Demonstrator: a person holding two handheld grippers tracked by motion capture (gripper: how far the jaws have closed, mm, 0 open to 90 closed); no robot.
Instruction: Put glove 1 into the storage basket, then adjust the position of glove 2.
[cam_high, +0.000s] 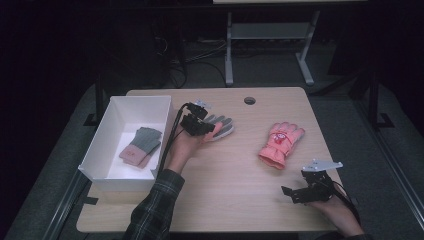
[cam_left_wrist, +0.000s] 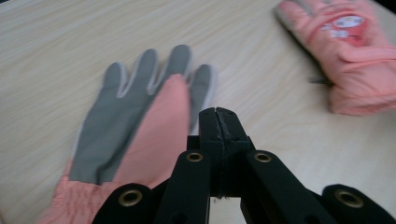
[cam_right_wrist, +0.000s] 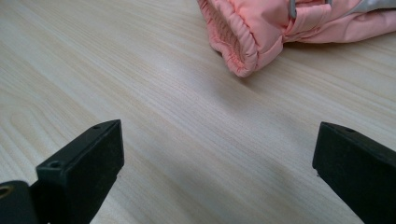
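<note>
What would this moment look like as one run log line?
left gripper: shut at edge of grey-palmed pink glove | right gripper: open, idle over wooden table | padded pink glove: untouched | white box: holds knitted gloves

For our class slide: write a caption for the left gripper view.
Closed left gripper beside grey-palmed glove; pink glove apart.

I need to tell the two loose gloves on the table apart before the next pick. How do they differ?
The grey-palmed glove lies palm up, showing a grey palm and pink thumb side; the pink glove lies back up, showing a white and red patch. The grey-palmed glove lies at the shut left gripper, while the pink glove lies apart from the open right gripper. Both rest flat on the wooden table, and both are pink.
</note>
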